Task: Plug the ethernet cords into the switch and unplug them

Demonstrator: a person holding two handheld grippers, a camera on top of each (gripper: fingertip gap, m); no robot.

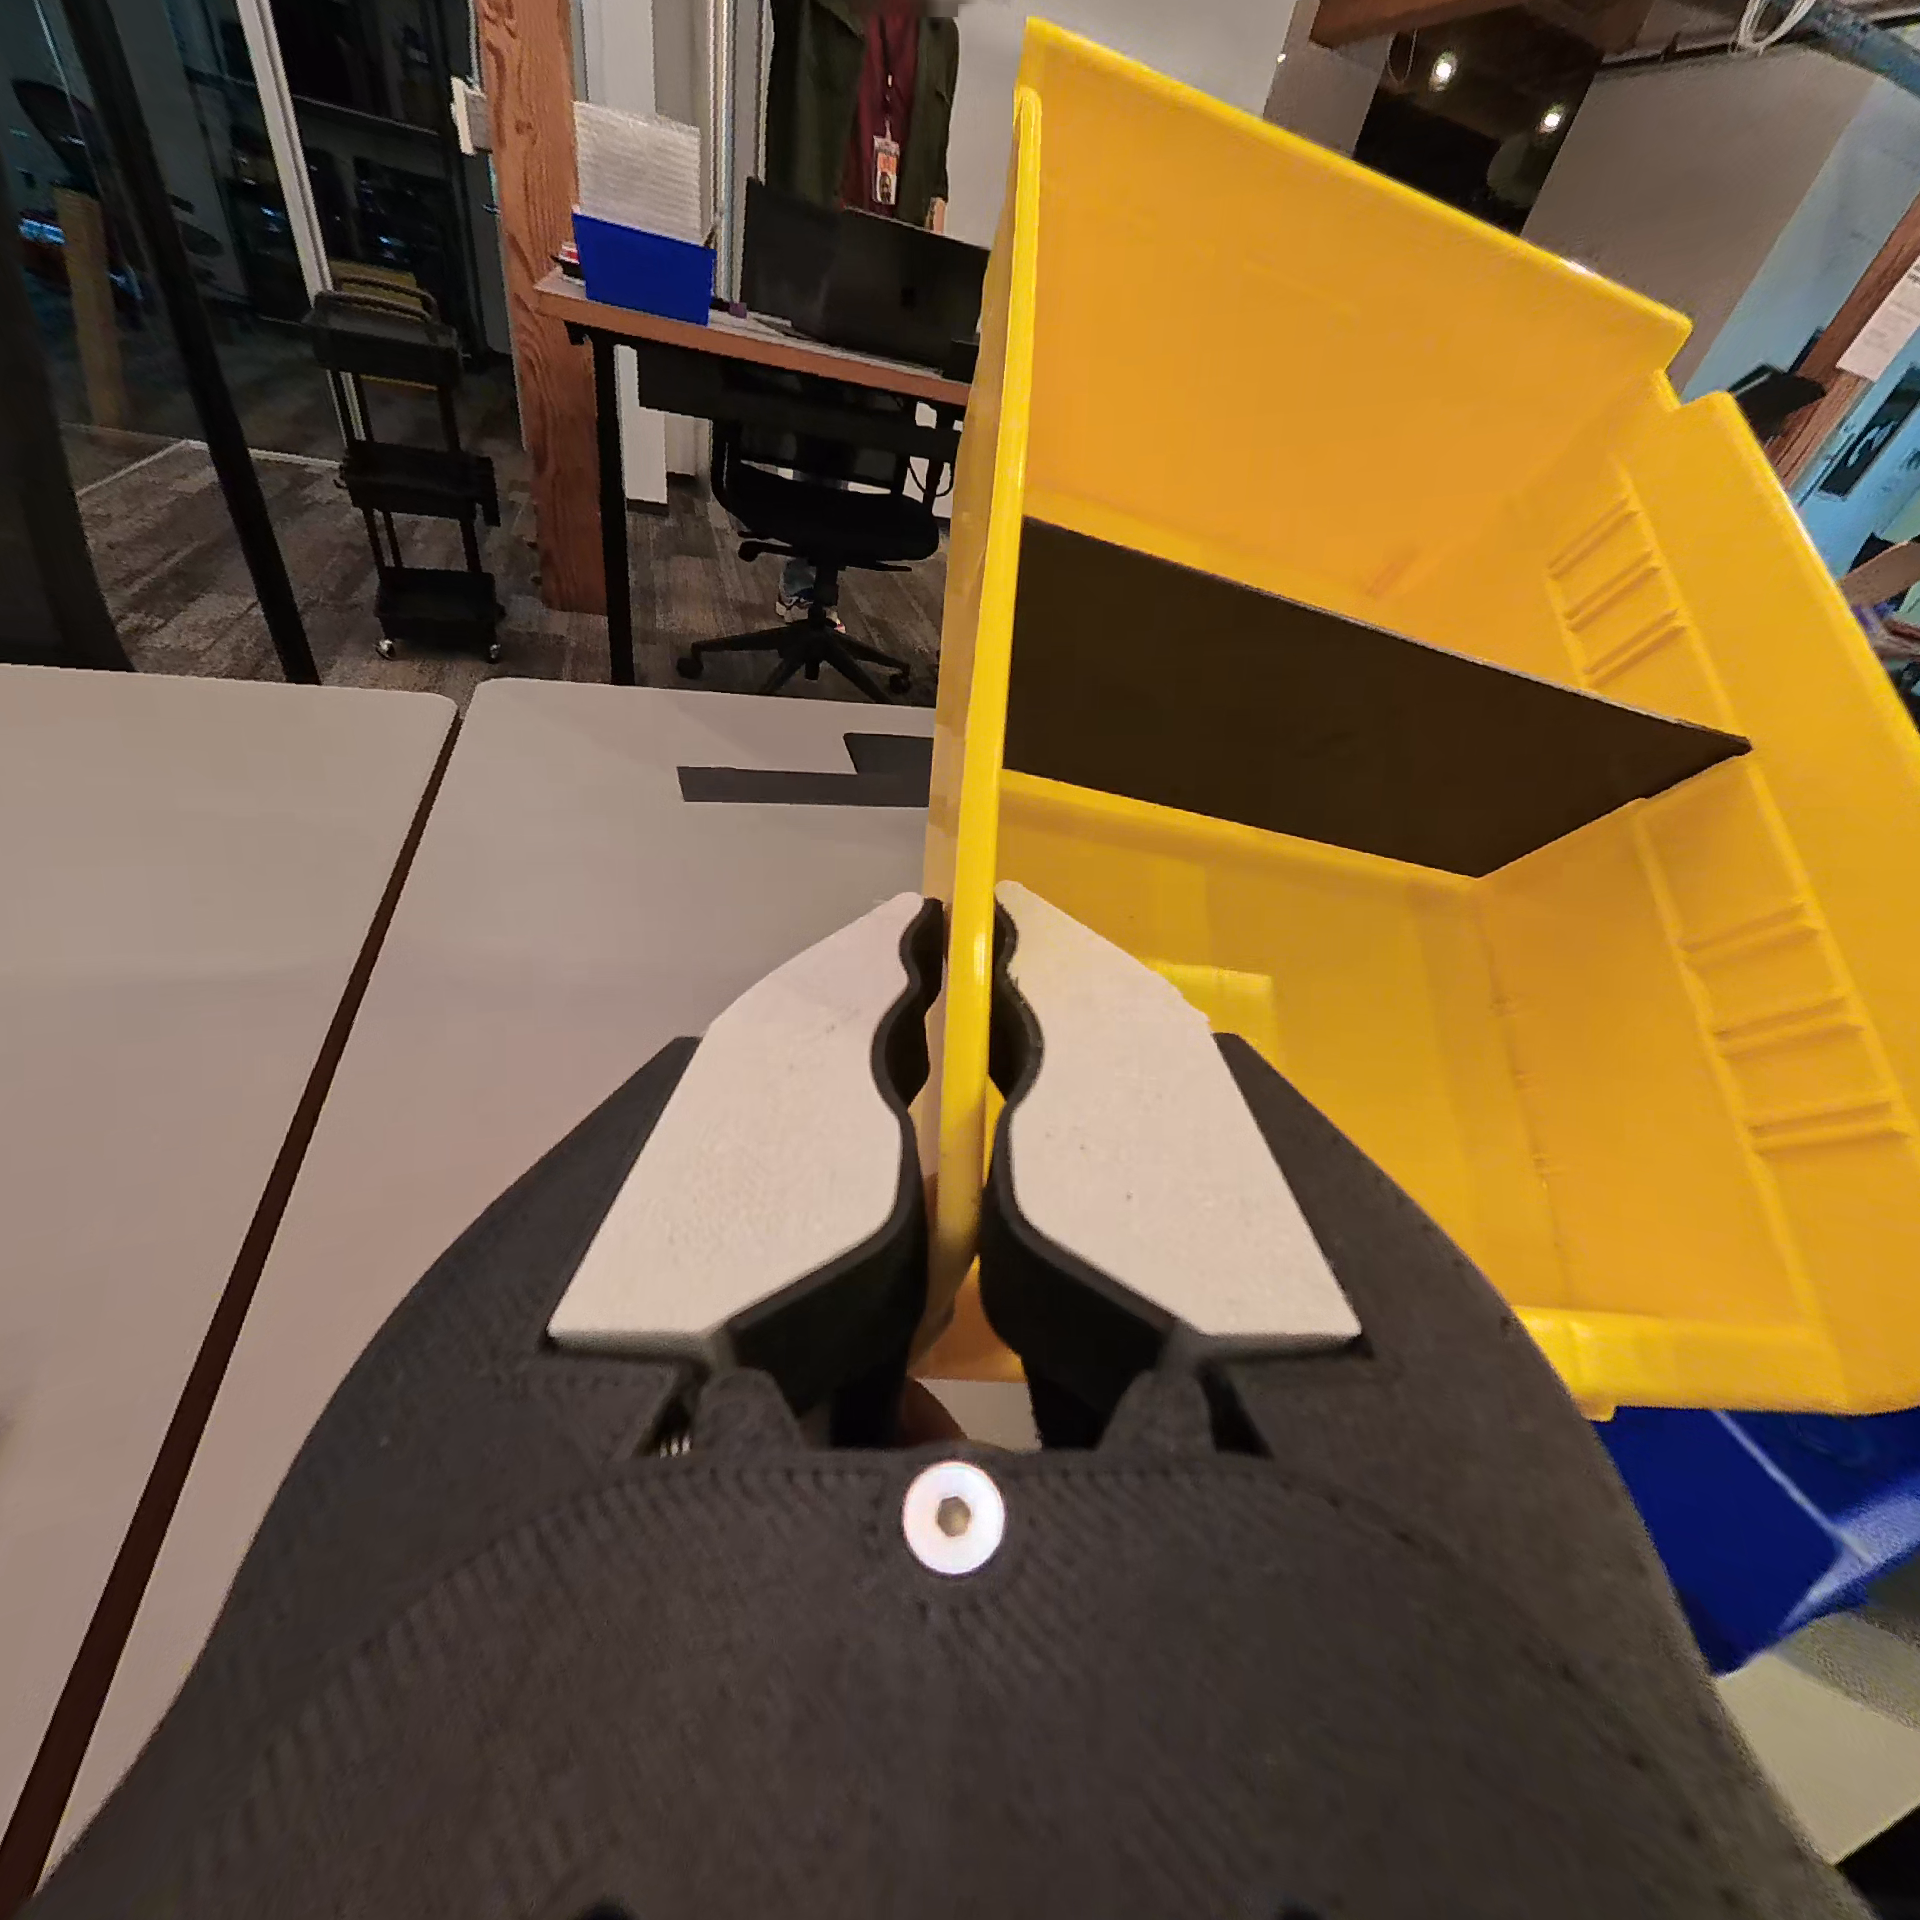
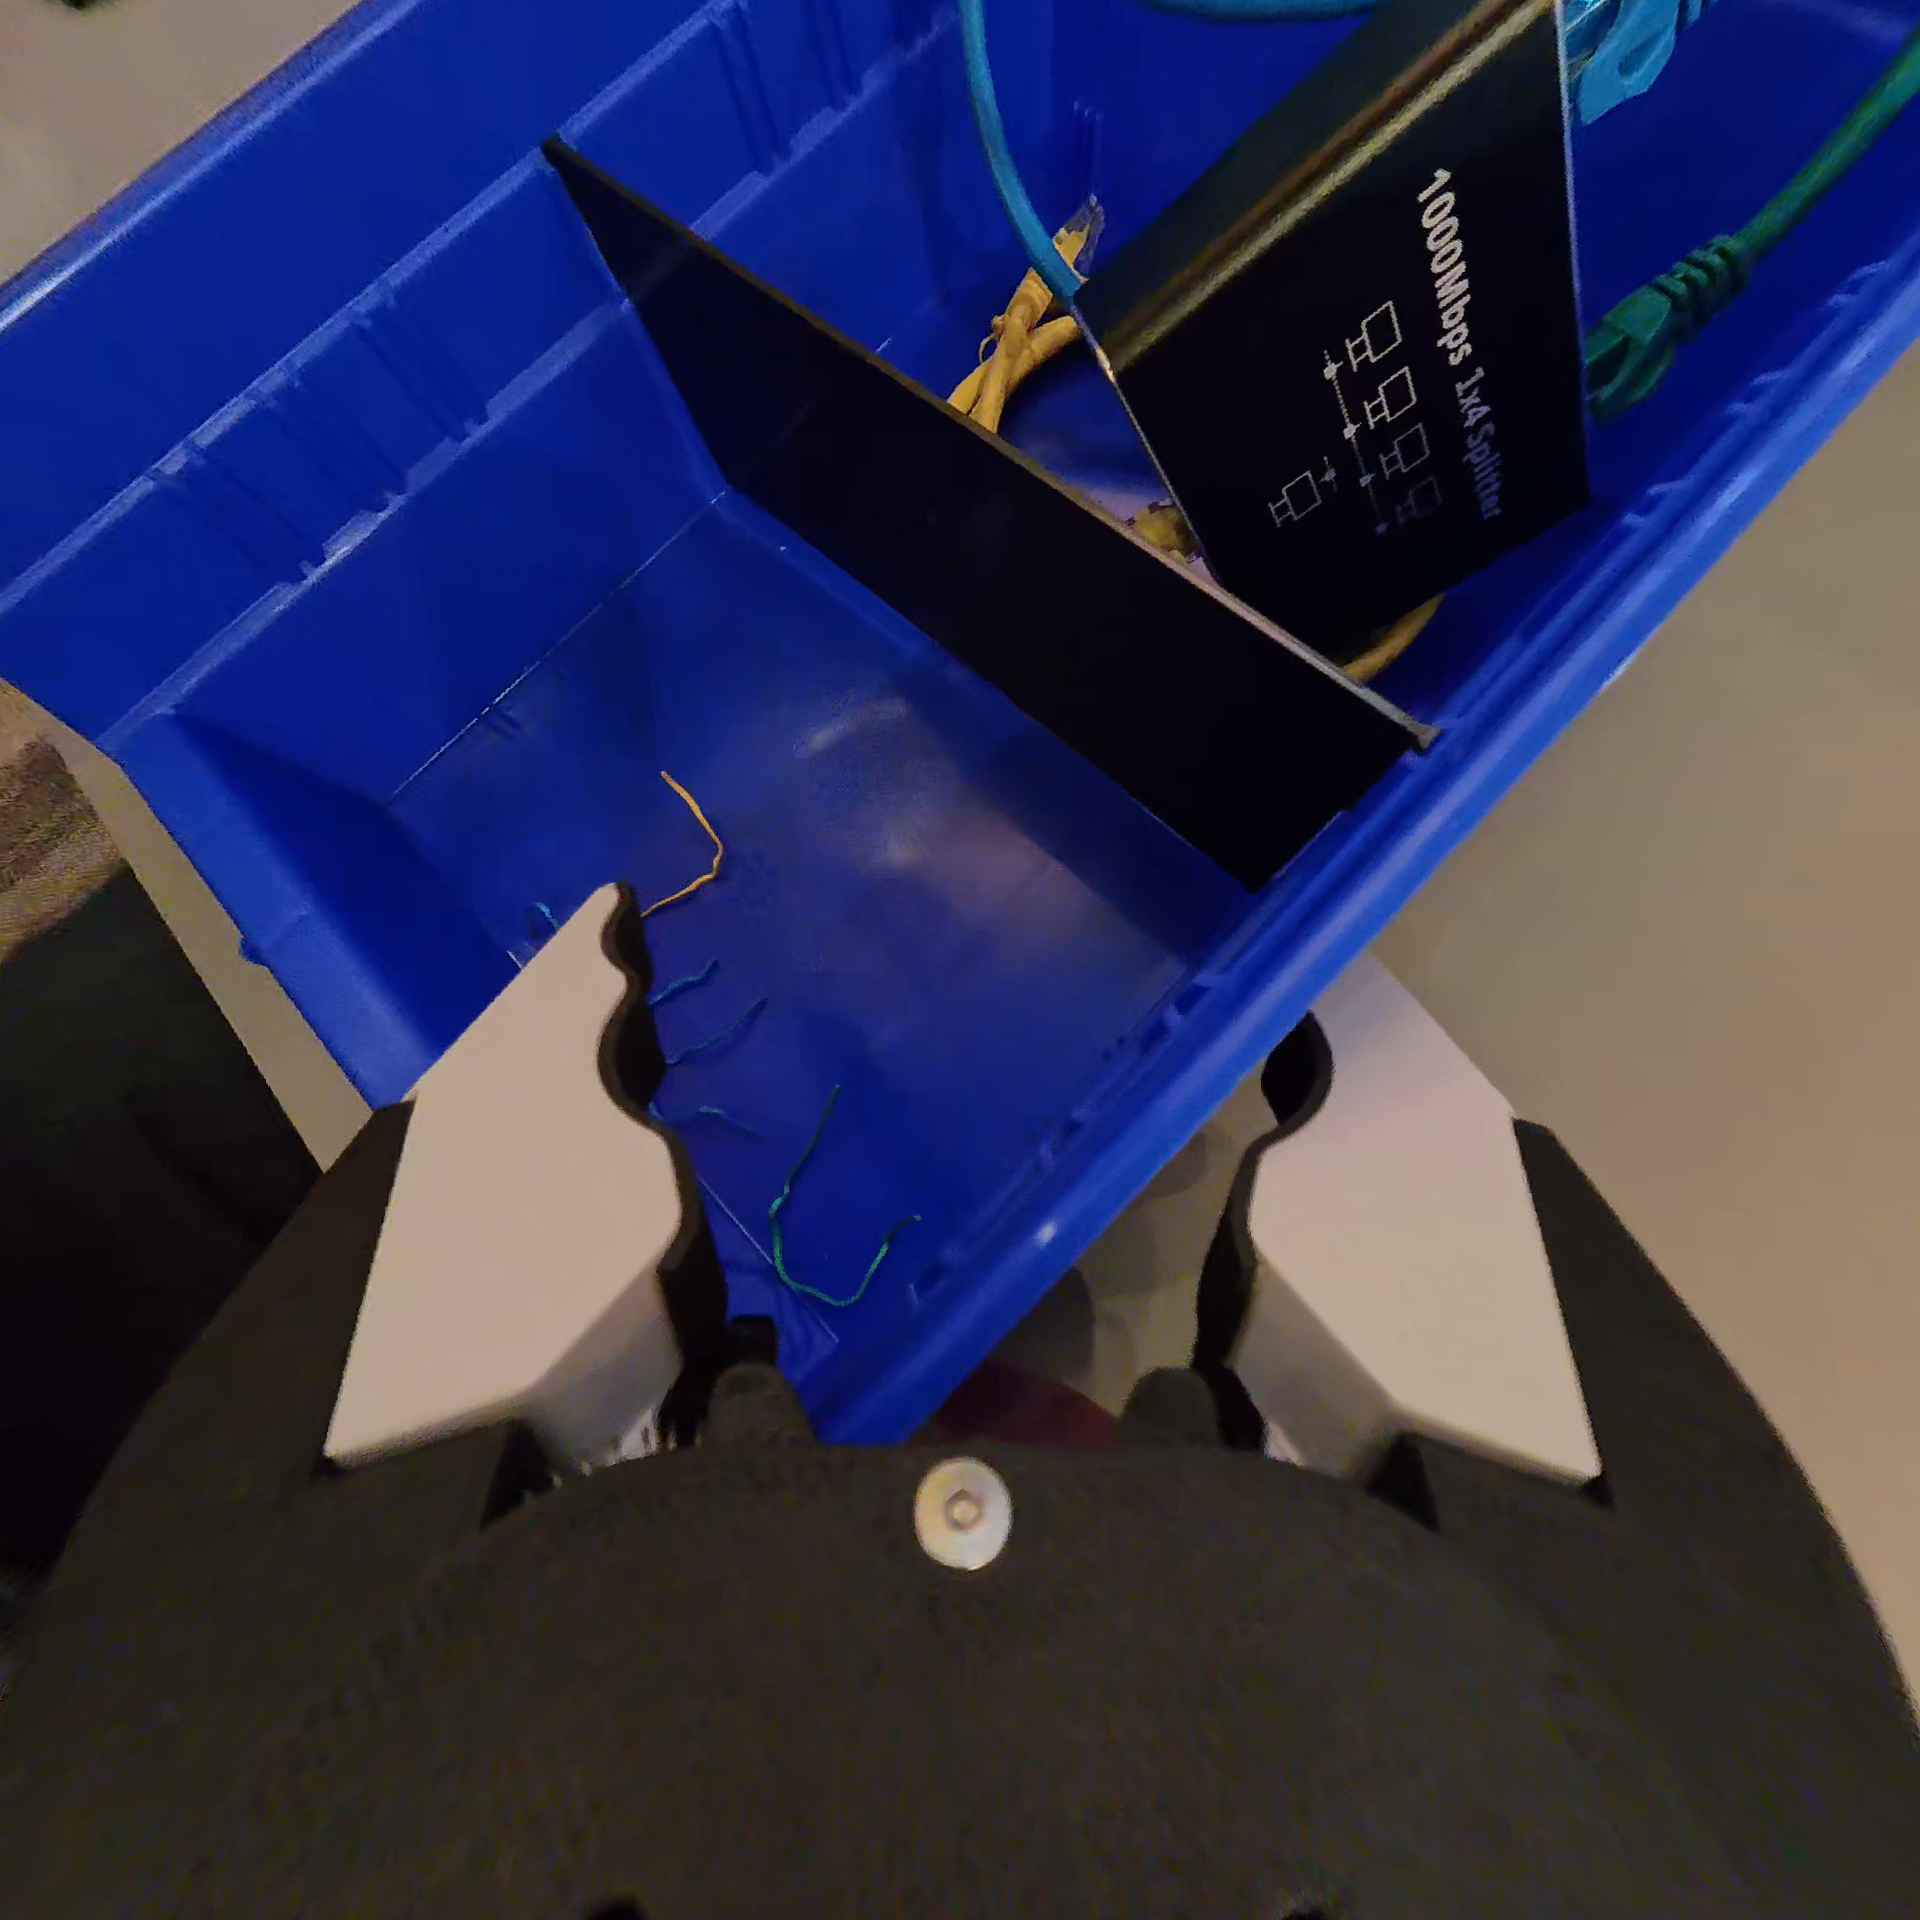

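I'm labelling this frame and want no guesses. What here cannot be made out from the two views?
- Switch, right wrist view: its ports face away, so whether any cord is plugged in is hidden.
- Yellow cords, right wrist view: mostly hidden behind the black divider and the switch.
- Blue bin, left wrist view: its inside is covered by the yellow bin above it.

Switch (image 2: 1340,343) partly behind black divider (image 2: 997,540); ports out of sight. Blue cord (image 2: 992,156) and green cord (image 2: 1704,281) cut off by top and right edges. Yellow cords (image 2: 1013,358) mostly hidden under switch and divider. Right gripper (image 2: 961,997) far fingertip hidden behind blue bin (image 2: 312,468) wall. Yellow bin (image 1: 1351,416) wall between fingers of left gripper (image 1: 968,914) hides contact point; bin's right side cut off by edge.
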